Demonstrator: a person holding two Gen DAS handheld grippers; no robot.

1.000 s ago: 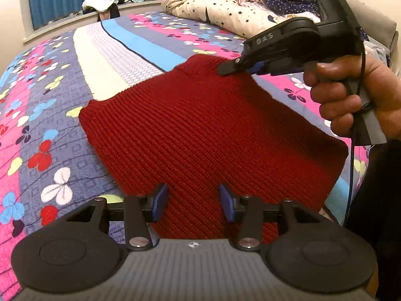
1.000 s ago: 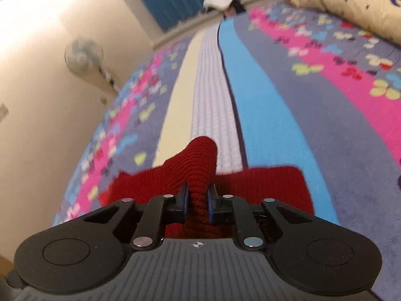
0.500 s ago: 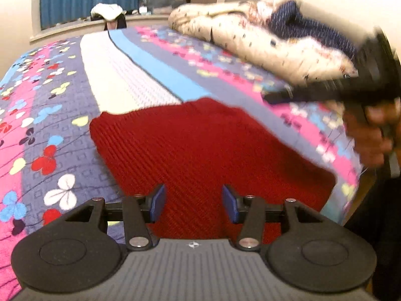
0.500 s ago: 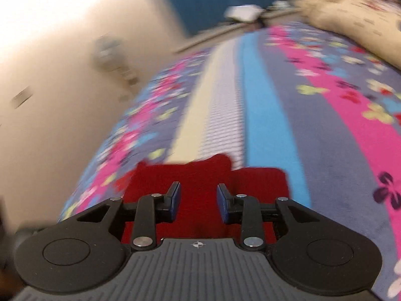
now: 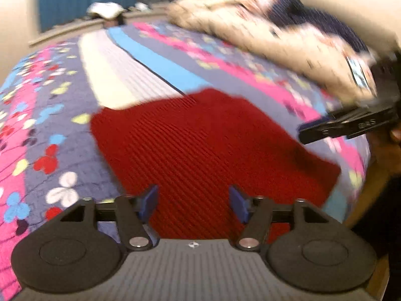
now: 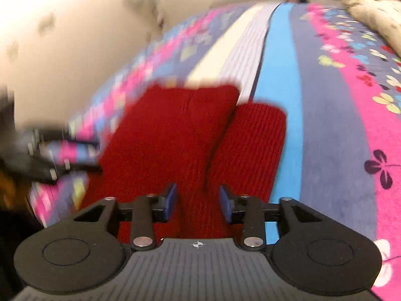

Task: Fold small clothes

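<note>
- The bedspread (image 5: 82,155), a quilted floral patchwork with broad stripes, carries everything; a cream star-print duvet (image 5: 263,40) is heaped at its far side.
- The red rib-knit sweater (image 5: 200,150) lies flat on the bedspread, one flap already folded over its body.
- The left gripper (image 5: 193,202) hovers over the sweater's near edge, jaws just opened wide, empty.
- The right gripper (image 6: 198,202) hovers above the fold, jaws just parted midway, pinching nothing.
- A fold looks just laid; next comes regripping an edge.
</note>
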